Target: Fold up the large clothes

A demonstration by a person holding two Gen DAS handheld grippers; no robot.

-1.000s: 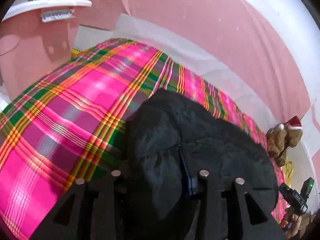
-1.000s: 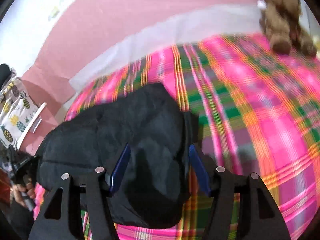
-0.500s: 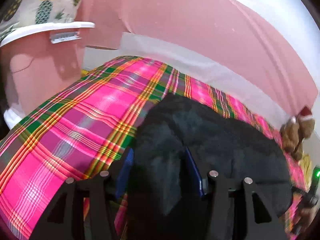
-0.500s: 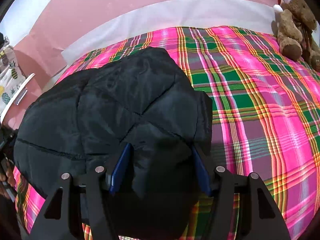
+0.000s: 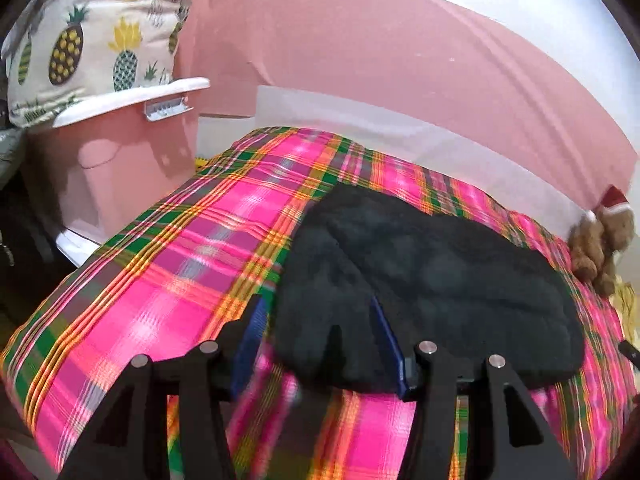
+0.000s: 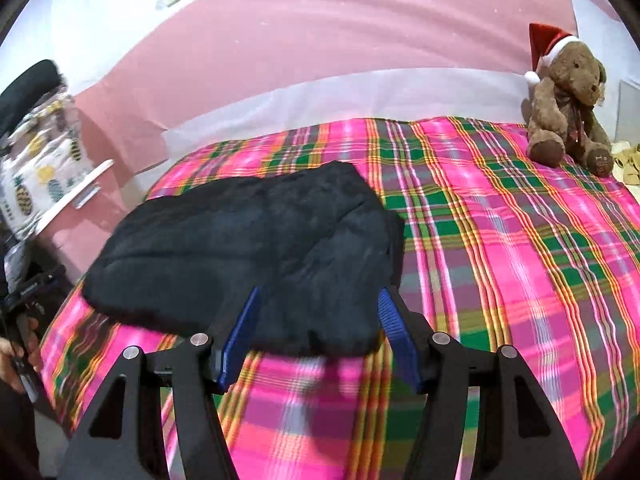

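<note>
A black padded jacket (image 5: 432, 280) lies folded into a thick bundle on the pink plaid bedspread (image 5: 168, 280); it also shows in the right wrist view (image 6: 256, 248). My left gripper (image 5: 316, 328) is open, its blue-padded fingers standing either side of the bundle's near left corner, not gripping it. My right gripper (image 6: 318, 320) is open too, its fingers either side of the bundle's near right corner. Both grippers sit just in front of the jacket, low over the bed.
A brown teddy bear with a Santa hat (image 6: 568, 100) sits at the bed's far right. A pink cabinet with a pineapple-print cushion (image 5: 92, 44) stands left of the bed. A pink and white wall (image 6: 340, 48) runs behind.
Both grippers have drawn back toward me off the jacket. The left gripper, which held the cloth a second ago, has opened. The folded bundle now lies flat on the bed.
</note>
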